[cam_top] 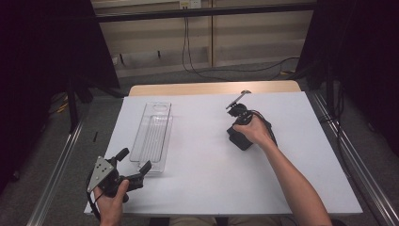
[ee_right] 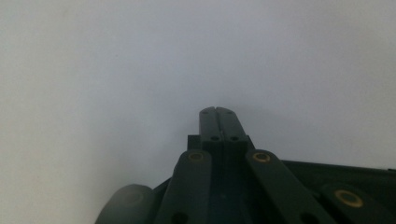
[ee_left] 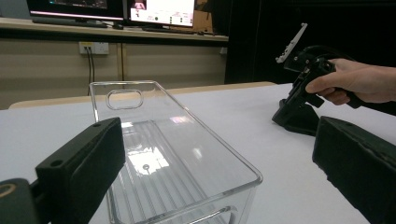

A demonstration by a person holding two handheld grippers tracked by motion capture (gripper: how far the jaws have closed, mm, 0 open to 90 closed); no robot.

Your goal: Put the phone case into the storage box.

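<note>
The work looks barely begun: the left gripper (cam_top: 135, 170) stands wide open and empty at the near end of the clear tray (cam_top: 153, 134) lying untouched on the bench (cam_top: 291, 188), while the right gripper (cam_top: 239, 139), jaws pressed together on nothing, rests well apart from it.

both grippers are built in black; the left gripper (cam_top: 134, 168) is topped by a grey three-cornered plate with screws, brass-ringed screws are seen on the right gripper (ee_right: 218, 110), and bare forearms are shown.
</note>
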